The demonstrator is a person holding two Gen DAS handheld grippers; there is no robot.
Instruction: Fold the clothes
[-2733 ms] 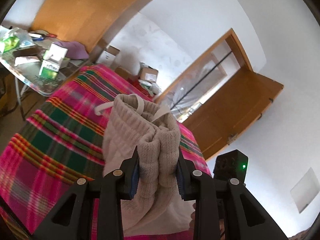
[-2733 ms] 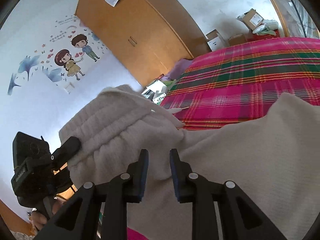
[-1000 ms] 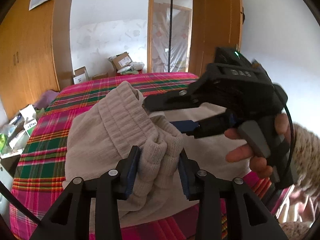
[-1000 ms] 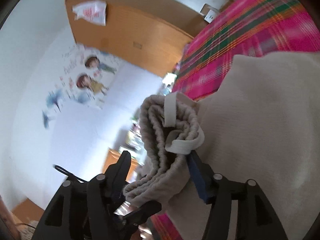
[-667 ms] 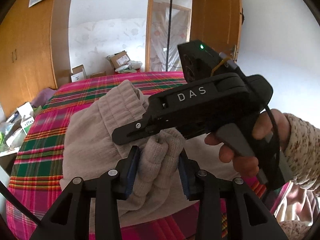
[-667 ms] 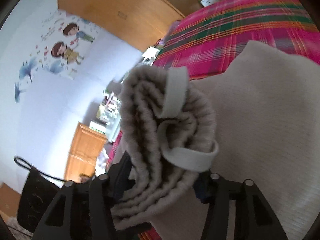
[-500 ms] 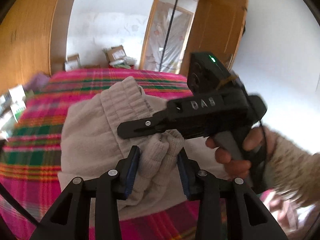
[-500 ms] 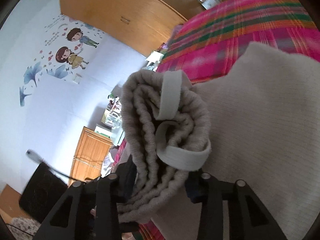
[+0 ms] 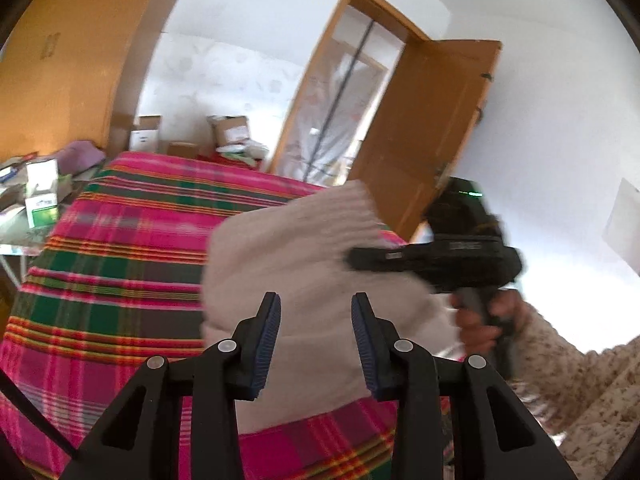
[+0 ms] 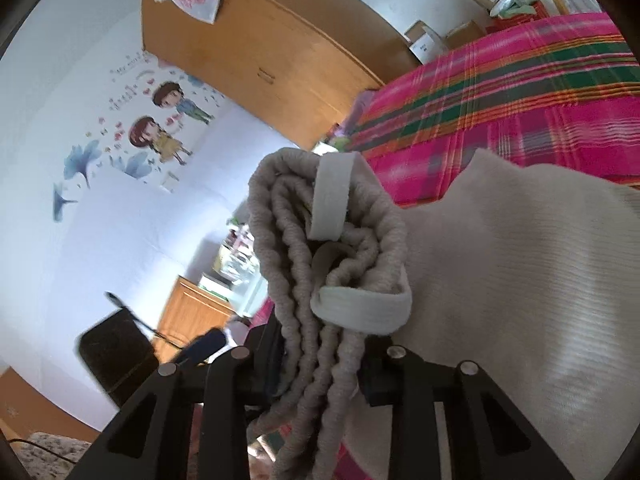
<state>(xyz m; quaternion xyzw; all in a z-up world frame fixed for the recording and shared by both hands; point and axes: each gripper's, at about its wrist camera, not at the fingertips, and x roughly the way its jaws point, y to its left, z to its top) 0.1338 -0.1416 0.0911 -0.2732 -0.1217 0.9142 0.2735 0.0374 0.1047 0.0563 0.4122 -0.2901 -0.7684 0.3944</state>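
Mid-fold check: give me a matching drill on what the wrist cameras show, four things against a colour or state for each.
Things:
1. garment
2. bedspread
3. door
4. right gripper

Colour or state:
A. standing open
B. shut on the bunched waistband
C. beige knit
D. pink and green plaid

Pairs: 1-C, 2-D, 3-A, 4-B.

Note: the right gripper's jaws have just been closing, with the waistband between them.

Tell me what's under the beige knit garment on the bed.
Under the beige knit garment lies the pink and green plaid bedspread, showing all around it. Whatever sits directly beneath the fabric is covered and cannot be seen.
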